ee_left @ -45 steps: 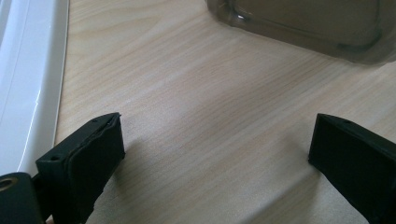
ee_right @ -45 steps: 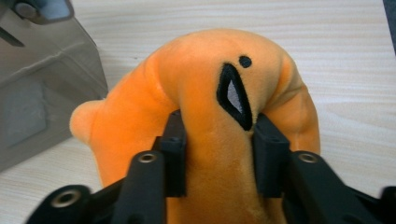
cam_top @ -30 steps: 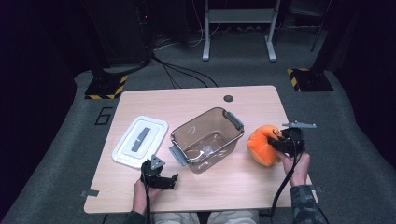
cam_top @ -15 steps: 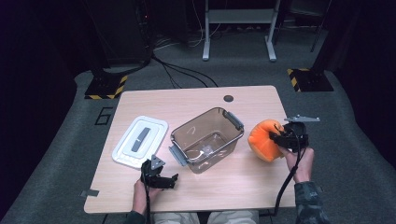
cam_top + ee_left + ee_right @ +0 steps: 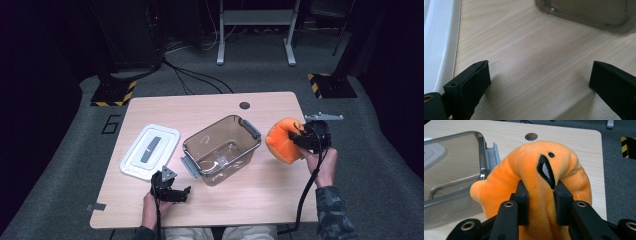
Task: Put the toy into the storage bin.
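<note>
Hands are seen at the near edge of the table (image 5: pixel 260 200), each holding a gripper. The left gripper (image 5: pixel 170 187) is held low over the wood near the front left, its fingers (image 5: pixel 466 87) spread wide with nothing between them (bare wood grain lies in the gap in the left gripper view). Just beyond it to the left a white lid (image 5: pixel 150 151) lies flat, its rim showing at the left edge of the left gripper view (image 5: pixel 436 50).

Farther in, at the middle of the table, a clear tub (image 5: pixel 222 148) stands open, with grey latches at its two ends; a corner of it is seen at the top of the left gripper view (image 5: pixel 589 15).

To the right, the right gripper (image 5: pixel 306 140) is held by a hand in a camouflage sleeve (image 5: pixel 332 220), and its fingers (image 5: pixel 522 200) are clenched on an orange plush (image 5: pixel 282 140). In the right gripper view the plush (image 5: pixel 531 170) is pinched at its middle, bulging out on both sides, with a black stitched mouth and a small dot eye on top. It is held just right of the tub, beside one latch; whether it touches the table cannot be told.

Near the far edge a round hole (image 5: pixel 244 105) is cut in the table. Beyond, grey carpet, cables and black-and-yellow striped bases are seen.
</note>
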`<state>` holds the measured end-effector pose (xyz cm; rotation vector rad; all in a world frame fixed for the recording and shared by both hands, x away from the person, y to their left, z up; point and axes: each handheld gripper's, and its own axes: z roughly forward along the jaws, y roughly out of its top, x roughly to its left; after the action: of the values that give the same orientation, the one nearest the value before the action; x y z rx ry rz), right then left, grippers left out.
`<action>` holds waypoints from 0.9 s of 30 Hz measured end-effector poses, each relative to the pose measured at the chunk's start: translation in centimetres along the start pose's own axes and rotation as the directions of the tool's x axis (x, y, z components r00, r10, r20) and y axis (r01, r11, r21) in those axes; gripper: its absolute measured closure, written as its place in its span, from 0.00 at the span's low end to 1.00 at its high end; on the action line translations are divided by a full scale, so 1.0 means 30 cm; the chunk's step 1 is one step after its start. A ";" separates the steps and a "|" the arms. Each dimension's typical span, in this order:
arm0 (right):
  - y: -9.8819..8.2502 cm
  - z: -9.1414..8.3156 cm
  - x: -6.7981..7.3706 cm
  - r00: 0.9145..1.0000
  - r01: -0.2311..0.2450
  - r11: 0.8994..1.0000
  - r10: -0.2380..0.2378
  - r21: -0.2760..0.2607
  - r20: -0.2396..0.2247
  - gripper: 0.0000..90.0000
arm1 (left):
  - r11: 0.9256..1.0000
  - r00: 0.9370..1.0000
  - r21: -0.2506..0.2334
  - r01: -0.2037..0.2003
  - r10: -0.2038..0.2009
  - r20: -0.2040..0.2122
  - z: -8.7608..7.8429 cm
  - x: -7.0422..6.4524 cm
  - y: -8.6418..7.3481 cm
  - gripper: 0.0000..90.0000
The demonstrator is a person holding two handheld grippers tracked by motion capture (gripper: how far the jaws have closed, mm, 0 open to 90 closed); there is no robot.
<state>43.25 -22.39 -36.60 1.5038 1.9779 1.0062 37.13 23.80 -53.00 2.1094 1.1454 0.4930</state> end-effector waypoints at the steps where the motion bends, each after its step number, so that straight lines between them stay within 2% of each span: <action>1: 0.006 0.000 0.002 1.000 -0.003 1.000 0.003 -0.003 0.000 0.77 | 1.000 1.000 0.000 0.000 0.000 0.000 0.000 0.000 0.000 0.03; 6: 0.049 -0.004 0.013 1.000 0.030 1.000 -0.030 -0.009 0.001 0.77 | 1.000 1.000 0.000 -0.001 0.001 0.001 0.000 0.000 0.000 0.04; 16: 0.121 -0.012 0.034 0.998 0.064 0.998 -0.064 -0.030 -0.008 0.77 | 1.000 1.000 0.000 -0.002 0.002 0.001 0.000 0.000 0.000 0.04; 27: 0.195 -0.023 0.065 0.993 0.114 0.993 -0.115 -0.044 -0.036 0.77 | 1.000 1.000 0.001 -0.001 0.001 0.000 0.000 0.000 0.000 0.04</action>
<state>45.77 -19.93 -31.50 1.3420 2.0321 1.0291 37.14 23.81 -53.00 2.1109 1.1439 0.4930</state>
